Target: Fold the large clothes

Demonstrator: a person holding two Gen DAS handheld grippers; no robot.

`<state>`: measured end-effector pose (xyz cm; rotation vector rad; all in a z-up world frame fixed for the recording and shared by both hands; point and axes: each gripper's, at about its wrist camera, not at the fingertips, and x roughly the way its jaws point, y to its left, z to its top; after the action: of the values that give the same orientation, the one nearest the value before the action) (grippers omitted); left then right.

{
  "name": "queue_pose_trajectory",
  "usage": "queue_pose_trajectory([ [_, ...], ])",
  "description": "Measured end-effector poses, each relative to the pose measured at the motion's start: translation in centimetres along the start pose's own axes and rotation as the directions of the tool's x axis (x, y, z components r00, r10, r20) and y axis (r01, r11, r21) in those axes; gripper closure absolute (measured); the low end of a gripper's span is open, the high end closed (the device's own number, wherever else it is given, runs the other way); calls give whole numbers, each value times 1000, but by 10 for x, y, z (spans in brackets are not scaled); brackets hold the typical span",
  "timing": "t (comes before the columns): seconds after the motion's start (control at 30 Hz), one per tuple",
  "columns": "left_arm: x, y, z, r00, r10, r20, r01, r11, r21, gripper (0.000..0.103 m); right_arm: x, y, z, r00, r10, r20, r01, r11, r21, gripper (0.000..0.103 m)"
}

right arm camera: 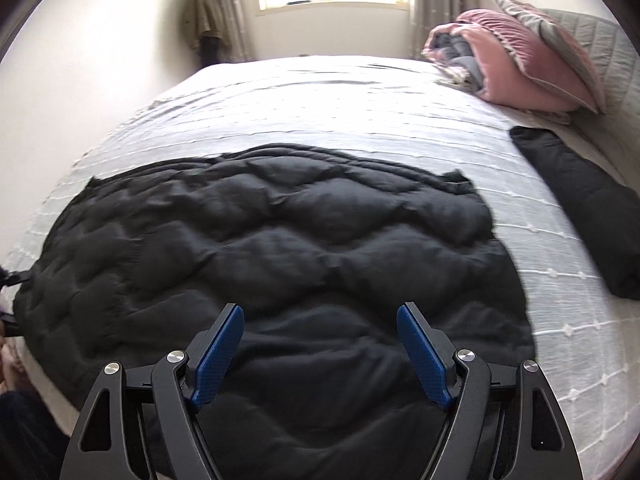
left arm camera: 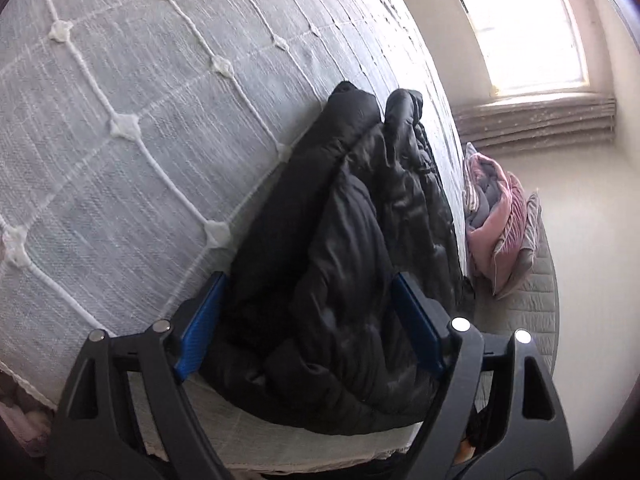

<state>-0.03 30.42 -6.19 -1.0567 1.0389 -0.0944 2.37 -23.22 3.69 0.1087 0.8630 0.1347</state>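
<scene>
Grey woven bedspread [right arm camera: 400, 120] with white stitched lines and tufts is seen covering the wide bed, the largest thing in both views. Across its near half, a black quilted puffer garment [right arm camera: 260, 248] is spread flat, filling the right wrist view from nine o'clock through the centre to three o'clock. A second black padded piece [right arm camera: 580, 208], long and narrow, is seen lying well apart at three o'clock; whether it is a sleeve or a separate garment cannot be told. In the left wrist view a bunched black puffer bundle [left arm camera: 344, 264] is seen at the bed's edge, at centre to six o'clock. Pink and grey pillows and folded bedding [right arm camera: 520, 60] are piled at one o'clock by the quilted grey headboard.

The right gripper [right arm camera: 320, 348] is held over the spread garment with its blue pads wide apart and nothing between them. The left gripper [left arm camera: 316, 336] is likewise wide apart; the bundle is framed between the pads, but no pressing on it is shown.

The task is judged to be early: the large garment is laid out but no fold is visible, and all folds appear to remain.

No brand, label or writing can be read.
</scene>
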Motion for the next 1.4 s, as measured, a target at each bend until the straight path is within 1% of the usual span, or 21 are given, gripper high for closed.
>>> queue_pose_trajectory([
  [0.07, 0, 1, -2, 1000, -19, 4, 19, 1000, 0, 21, -2, 12, -4, 1000, 5, -5, -5, 1000, -18, 24],
  [0.1, -2, 2, -5, 1000, -21, 8, 21, 1000, 8, 21, -4, 18, -7, 1000, 9, -5, -9, 1000, -26, 27],
  [0.13, -5, 3, -7, 1000, -18, 9, 18, 1000, 18, 21, -4, 23, -8, 1000, 17, -7, -17, 999, -40, 38],
  [0.17, -6, 0, -10, 1000, -18, 12, 18, 999, 36, 21, 2, 20, -4, 1000, 23, -12, -23, 998, -52, 44],
  [0.23, -9, -3, -15, 1000, -23, 19, 22, 998, 56, 21, 5, 27, -6, 999, 24, -23, -26, 996, -82, 62],
  [0.3, -12, -3, -22, 1000, -9, 23, 8, 998, 62, 20, 7, 28, -7, 999, 25, -27, -27, 996, -90, 69],
  [0.37, -17, 1, -28, 999, 1, 41, -3, 999, 41, 20, 11, 22, -3, 999, 30, -28, -32, 996, -84, 69],
  [0.5, -19, 5, -37, 998, -14, 62, 12, 1000, 27, 20, 16, 18, -1, 999, 29, -41, -32, 997, -74, 69],
  [0.7, -20, 1, -57, 996, 44, 72, -43, 999, -8, 20, 16, 20, 1, 999, 35, -38, -39, 995, -93, 69],
  [0.83, -31, -9, -74, 985, 94, 141, -94, 996, -7, 20, 15, 16, 3, 998, 45, -35, -48, 995, -88, 69],
  [0.87, -30, -11, -78, 984, 113, 137, -113, 994, -5, 20, 16, 16, 3, 998, 47, -35, -50, 995, -92, 69],
  [0.93, -24, -14, -86, 991, 99, 93, -99, 995, -5, 20, 17, 18, 2, 999, 41, -36, -45, 993, -111, 69],
  [0.97, -23, -14, -91, 990, 105, 96, -103, 994, -20, 20, 18, 20, 2, 999, 40, -34, -44, 991, -125, 69],
  [1.0, -25, -15, -93, 984, 122, 128, -121, 992, -21, 20, 19, 23, 2, 998, 44, -33, -48, 990, -136, 69],
  [1.03, -24, -19, -94, 975, 146, 166, -149, 989, 1, 20, 20, 24, 2, 998, 48, -33, -52, 989, -140, 69],
  [1.07, -18, -23, -92, 973, 155, 173, -162, 986, 28, 20, 20, 24, 2, 998, 47, -34, -52, 988, -144, 69],
  [1.13, -3, -24, -86, 978, 162, 129, -169, 984, 50, 20, 22, 26, 2, 998, 47, -32, -51, 988, -146, 69],
  [1.27, 10, -36, -81, 968, 186, 168, -203, 974, 95, 20, 17, 36, 2, 995, 98, -5, -97, 981, -168, 69],
  [1.3, 12, -37, -79, 971, 178, 162, -194, 978, 83, 20, 16, 42, 1, 994, 107, 5, -104, 977, -186, 70],
  [1.37, 12, -37, -75, 974, 146, 173, -158, 986, 58, 20, 13, 55, 0, 991, 136, 19, -128, 968, -216, 81],
  [1.4, 14, -36, -72, 974, 136, 183, -149, 987, 59, 20, 11, 61, -1, 987, 162, 21, -154, 963, -223, 90],
])
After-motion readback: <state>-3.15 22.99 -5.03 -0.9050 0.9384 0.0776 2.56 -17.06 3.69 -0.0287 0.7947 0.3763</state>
